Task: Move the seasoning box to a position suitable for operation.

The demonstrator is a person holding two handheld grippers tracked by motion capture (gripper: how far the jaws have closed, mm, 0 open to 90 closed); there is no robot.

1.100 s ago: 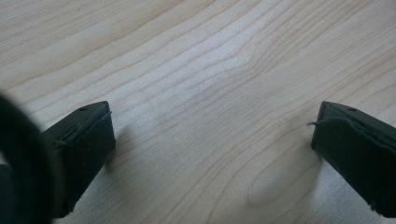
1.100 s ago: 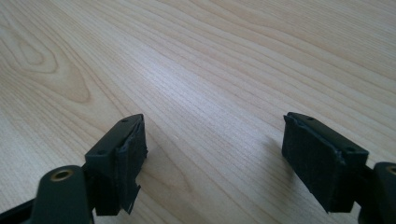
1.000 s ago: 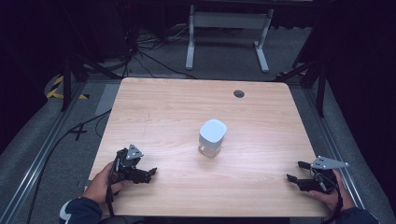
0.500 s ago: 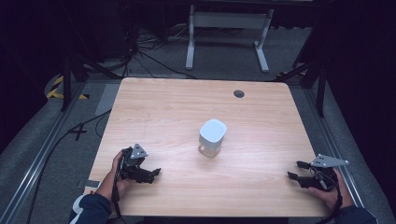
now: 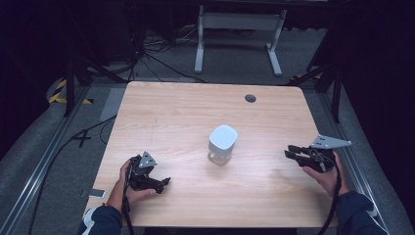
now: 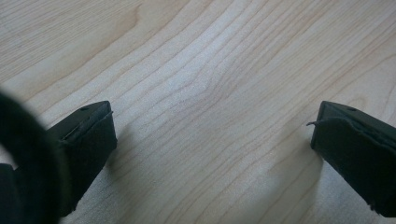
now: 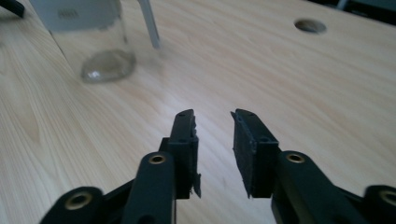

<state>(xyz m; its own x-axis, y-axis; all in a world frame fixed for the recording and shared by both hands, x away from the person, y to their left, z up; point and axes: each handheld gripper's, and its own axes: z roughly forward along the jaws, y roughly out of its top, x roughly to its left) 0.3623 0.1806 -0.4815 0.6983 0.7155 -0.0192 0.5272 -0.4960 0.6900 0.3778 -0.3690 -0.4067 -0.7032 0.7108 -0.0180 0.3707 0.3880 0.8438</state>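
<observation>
A clear glass jar (image 5: 222,144) with a white lid stands upright in the middle of the wooden table (image 5: 195,112). It also shows at the top left of the right gripper view, as jar (image 7: 95,46). At the near left, my left gripper (image 5: 164,183) rests low over the wood, its jaws wide apart in the left gripper view (image 6: 212,126) with only bare table between them. At the table's right side, my right gripper (image 5: 288,151) points left toward the jar, well short of it. Its jaws have just been closing; a narrow gap is left between them (image 7: 214,116) with nothing in it.
A round cable hole (image 5: 250,98) lies in the table's far right part. Behind the table stands a white metal frame (image 5: 237,22), with cables on the dark floor. Metal rails run along both sides, and the right one (image 5: 359,176) lies close to my right hand.
My right gripper has lifted and moved from the near right corner toward the jar, and its jaws have narrowed. The left gripper has stayed about where it was.
</observation>
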